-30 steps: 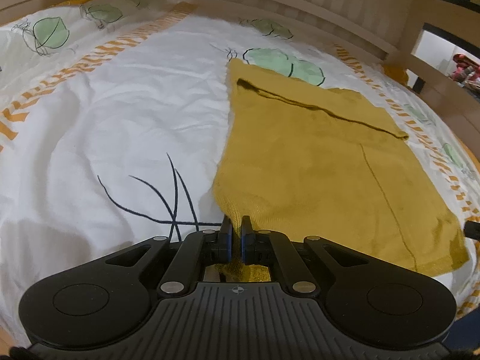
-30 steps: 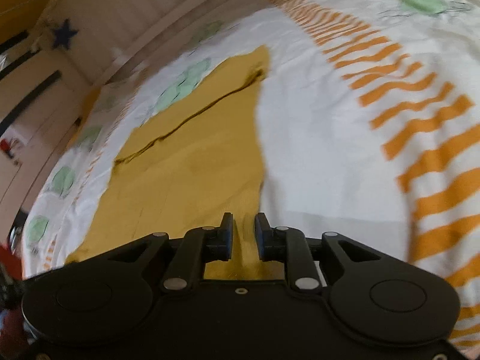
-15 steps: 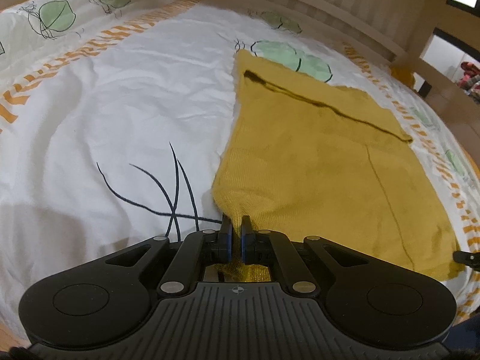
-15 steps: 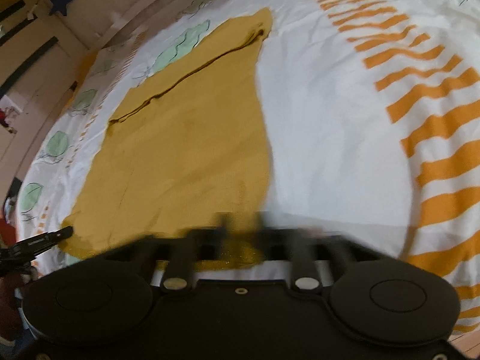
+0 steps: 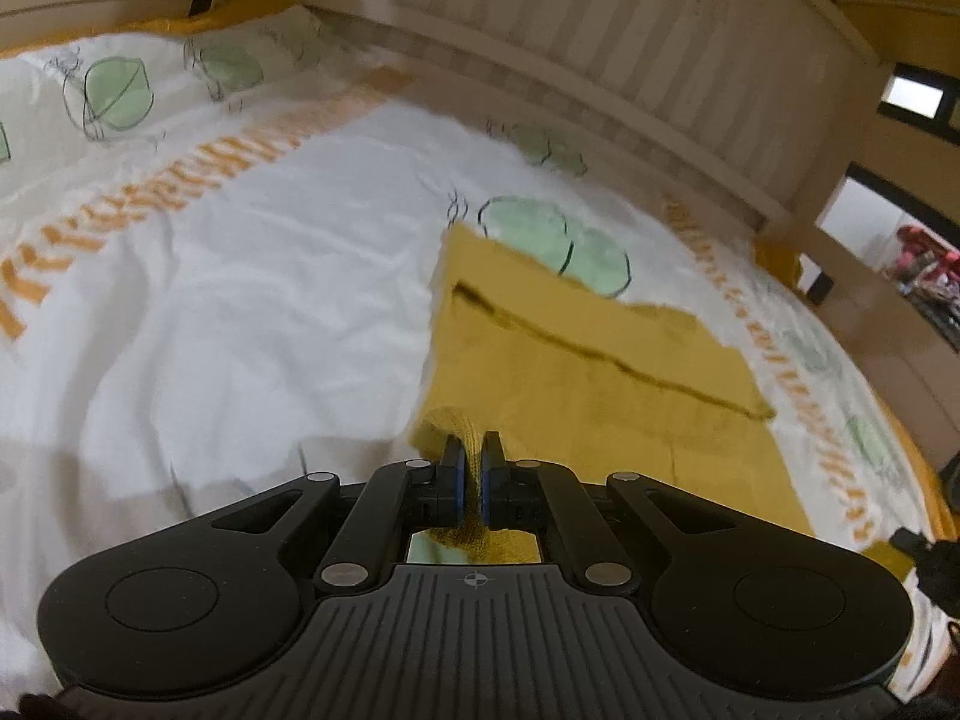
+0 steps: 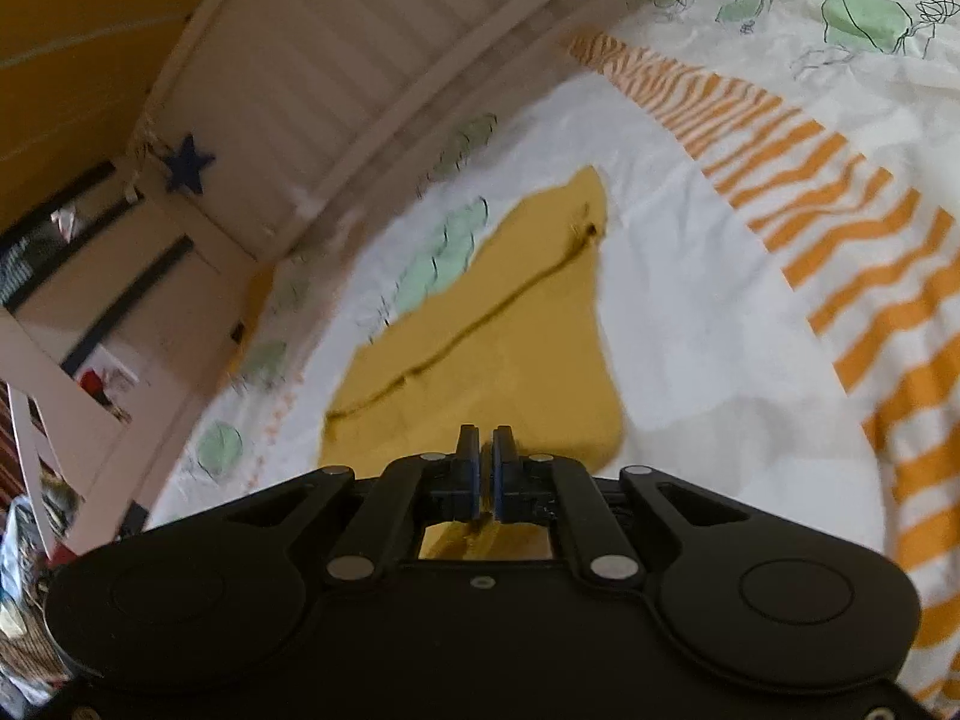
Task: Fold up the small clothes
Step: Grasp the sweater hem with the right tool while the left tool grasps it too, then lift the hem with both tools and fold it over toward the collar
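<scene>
A mustard-yellow knit garment [image 5: 600, 396] lies spread on the bed, with a dark seam line running across it. My left gripper [image 5: 472, 450] is shut on the garment's near left corner, and the cloth bunches up between the pads and lifts off the sheet. In the right wrist view the same garment [image 6: 498, 324] stretches away from me. My right gripper [image 6: 486, 441] is shut on its near edge, with yellow cloth showing under the jaws. The tip of the right gripper [image 5: 918, 546] shows at the right edge of the left wrist view.
The bed has a white sheet [image 5: 240, 300] with orange stripes and green leaf prints. A slatted wooden rail [image 5: 600, 60] runs along the far side. A wall with a blue star [image 6: 189, 165] and a doorway stand beyond the bed.
My right gripper has gone from open over the garment's edge to shut on it. Both grippers have risen, and the garment's near edge lifts with them.
</scene>
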`<action>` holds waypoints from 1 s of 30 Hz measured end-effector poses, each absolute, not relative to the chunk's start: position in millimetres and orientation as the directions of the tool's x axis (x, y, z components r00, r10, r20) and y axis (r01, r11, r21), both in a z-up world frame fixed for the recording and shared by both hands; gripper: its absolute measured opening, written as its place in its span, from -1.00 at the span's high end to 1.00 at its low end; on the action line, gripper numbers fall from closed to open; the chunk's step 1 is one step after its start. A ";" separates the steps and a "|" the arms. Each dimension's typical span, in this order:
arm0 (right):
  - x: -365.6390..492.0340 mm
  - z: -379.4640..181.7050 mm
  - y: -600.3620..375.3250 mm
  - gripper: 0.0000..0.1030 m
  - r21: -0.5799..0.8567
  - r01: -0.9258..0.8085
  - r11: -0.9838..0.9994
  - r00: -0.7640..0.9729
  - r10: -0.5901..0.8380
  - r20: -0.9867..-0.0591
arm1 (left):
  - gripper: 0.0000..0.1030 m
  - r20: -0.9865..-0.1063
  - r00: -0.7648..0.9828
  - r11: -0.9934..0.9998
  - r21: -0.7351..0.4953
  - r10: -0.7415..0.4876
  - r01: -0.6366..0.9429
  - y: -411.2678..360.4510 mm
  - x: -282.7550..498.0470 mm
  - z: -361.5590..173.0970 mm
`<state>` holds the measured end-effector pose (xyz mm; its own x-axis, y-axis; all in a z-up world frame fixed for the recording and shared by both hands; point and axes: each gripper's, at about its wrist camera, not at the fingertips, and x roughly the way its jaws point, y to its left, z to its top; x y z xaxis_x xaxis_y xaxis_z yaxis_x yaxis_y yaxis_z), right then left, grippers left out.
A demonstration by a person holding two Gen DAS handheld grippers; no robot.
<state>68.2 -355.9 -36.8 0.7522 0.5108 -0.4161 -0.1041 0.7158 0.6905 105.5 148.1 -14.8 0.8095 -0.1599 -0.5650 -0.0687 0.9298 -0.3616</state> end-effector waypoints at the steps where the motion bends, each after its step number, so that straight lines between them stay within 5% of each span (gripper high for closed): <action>1: 71.5 -33.8 -356.0 0.80 0.689 -0.102 0.718 0.757 0.505 -0.415 | 0.91 -0.564 0.810 0.931 -0.360 -0.159 -0.068 147.6 109.2 -12.3; 7: 81.8 -25.0 -360.2 0.80 0.681 -0.081 0.728 0.765 0.483 -0.426 | 0.91 -0.560 0.811 0.932 -0.358 -0.169 -0.053 147.6 124.9 -3.0; 10: 86.5 -32.6 -364.3 0.57 0.673 -0.014 0.739 0.729 0.468 -0.499 | 0.91 -0.572 0.803 0.938 -0.342 -0.168 -0.048 144.1 124.8 -7.9; 12: 85.8 -44.1 -366.0 0.01 0.667 0.031 0.745 0.673 0.478 -0.565 | 0.91 -0.583 0.796 0.941 -0.334 -0.164 -0.050 144.7 122.6 -12.8; 13: 83.7 -50.1 -365.5 -0.47 0.656 0.046 0.754 0.646 0.478 -0.595 | 0.91 -0.590 0.791 0.941 -0.334 -0.164 -0.054 145.1 121.7 -15.6; 14: 81.9 -55.8 -364.5 -0.63 0.645 0.053 0.762 0.622 0.480 -0.619 | 0.91 -0.596 0.786 0.940 -0.335 -0.164 -0.058 145.8 120.9 -18.2; 21: 66.3 -82.6 -341.8 -0.58 0.618 0.001 0.786 0.501 0.535 -0.681 | 0.91 -0.600 0.783 0.937 -0.343 -0.168 -0.062 147.8 117.7 -21.0; 22: 65.3 -83.1 -340.1 -0.36 0.608 -0.009 0.794 0.504 0.529 -0.683 | 0.91 -0.598 0.784 0.938 -0.343 -0.168 -0.060 147.6 117.3 -21.1; 24: 67.1 -85.1 -339.9 0.78 0.616 -0.009 0.788 0.497 0.538 -0.681 | 0.91 -0.598 0.784 0.938 -0.341 -0.168 -0.059 146.6 117.9 -20.2; 30: 66.6 -61.1 -340.1 0.73 0.648 -0.067 0.759 0.583 0.557 -0.592 | 0.91 -0.588 0.786 0.923 -0.379 -0.191 -0.060 150.2 123.1 -12.9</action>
